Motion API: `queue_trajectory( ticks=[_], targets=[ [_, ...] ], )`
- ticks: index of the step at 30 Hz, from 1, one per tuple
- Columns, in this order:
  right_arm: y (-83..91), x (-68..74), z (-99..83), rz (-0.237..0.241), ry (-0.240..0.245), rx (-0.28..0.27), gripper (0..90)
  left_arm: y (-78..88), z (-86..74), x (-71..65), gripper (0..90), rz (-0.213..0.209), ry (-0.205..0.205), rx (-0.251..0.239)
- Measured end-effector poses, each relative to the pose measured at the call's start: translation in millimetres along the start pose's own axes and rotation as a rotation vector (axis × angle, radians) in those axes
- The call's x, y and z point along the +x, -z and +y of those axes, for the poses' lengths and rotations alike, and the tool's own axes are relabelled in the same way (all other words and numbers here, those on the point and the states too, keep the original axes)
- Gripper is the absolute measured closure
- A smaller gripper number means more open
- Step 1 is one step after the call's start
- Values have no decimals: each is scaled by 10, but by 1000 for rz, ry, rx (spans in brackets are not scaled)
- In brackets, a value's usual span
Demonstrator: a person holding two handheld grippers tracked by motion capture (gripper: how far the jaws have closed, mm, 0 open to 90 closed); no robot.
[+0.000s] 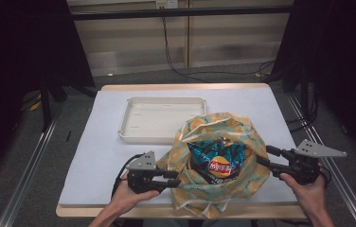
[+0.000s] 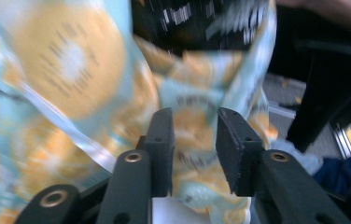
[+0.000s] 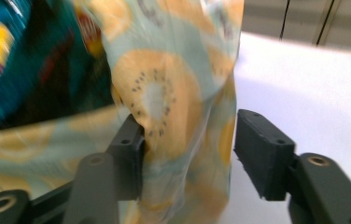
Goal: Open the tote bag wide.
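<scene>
A fabric bag (image 1: 242, 137) printed with orange fruit slices on pale blue sits at the table's near edge, mouth pulled wide. Inside it lies a teal chip packet (image 1: 216, 158) with a red and yellow logo. My left gripper (image 1: 173, 178) is at the bag's left rim. In the left gripper view the jaws (image 2: 195, 121) stand apart with bag cloth (image 2: 71, 60) loose between them. My right gripper (image 1: 263, 156) is at the bag's right rim. In the right gripper view (image 3: 190, 123) a fold of cloth (image 3: 155, 88) touches one pad only, and the packet (image 3: 19, 60) shows behind.
A shallow white tray (image 1: 133, 137) lies behind the bag, mid-table. The white table top (image 1: 100, 142) ends close under the bag at the near edge. Dark frame posts and cables stand around the table on the floor.
</scene>
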State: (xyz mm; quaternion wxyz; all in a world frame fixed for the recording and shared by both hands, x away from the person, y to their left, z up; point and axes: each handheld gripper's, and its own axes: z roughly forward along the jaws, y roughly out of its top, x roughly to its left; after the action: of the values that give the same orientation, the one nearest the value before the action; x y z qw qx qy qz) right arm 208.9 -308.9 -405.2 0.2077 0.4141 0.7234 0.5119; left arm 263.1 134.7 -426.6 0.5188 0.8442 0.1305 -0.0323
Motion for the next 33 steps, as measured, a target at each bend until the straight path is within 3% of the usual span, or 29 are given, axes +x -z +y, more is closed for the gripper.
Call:
queue_trajectory(
  ticks=[4,8,13,14,17,19,22,26,29,32,33],
  targets=[
    [7,6,171,-5,28,-31,428,81,141,80,661,42,12,-62],
    [-96,12,311,-6,54,-42,429,52,307,170,621,91,14,-113],
    [-252,14,466,10,67,-55,462,-24,458,349,494,150,43,-146],
    [-288,4,490,10,65,-59,471,-44,478,384,464,179,49,-141],
    [-378,-43,550,22,54,-62,585,-116,521,495,398,195,66,-136],
    [-419,-64,582,27,53,-69,689,-177,546,549,351,172,88,-139],
    [-435,-77,624,37,53,-77,804,-283,569,587,323,181,72,-112],
    [-461,-100,681,29,51,-95,882,-390,593,600,307,188,44,-76],
    [-497,-140,737,29,28,-110,892,-436,624,630,394,158,52,-64],
    [-538,-179,778,26,25,-116,891,-442,654,644,823,96,39,-56],
    [-554,-189,783,21,26,-114,886,-420,683,632,900,105,38,-63]
  ],
)
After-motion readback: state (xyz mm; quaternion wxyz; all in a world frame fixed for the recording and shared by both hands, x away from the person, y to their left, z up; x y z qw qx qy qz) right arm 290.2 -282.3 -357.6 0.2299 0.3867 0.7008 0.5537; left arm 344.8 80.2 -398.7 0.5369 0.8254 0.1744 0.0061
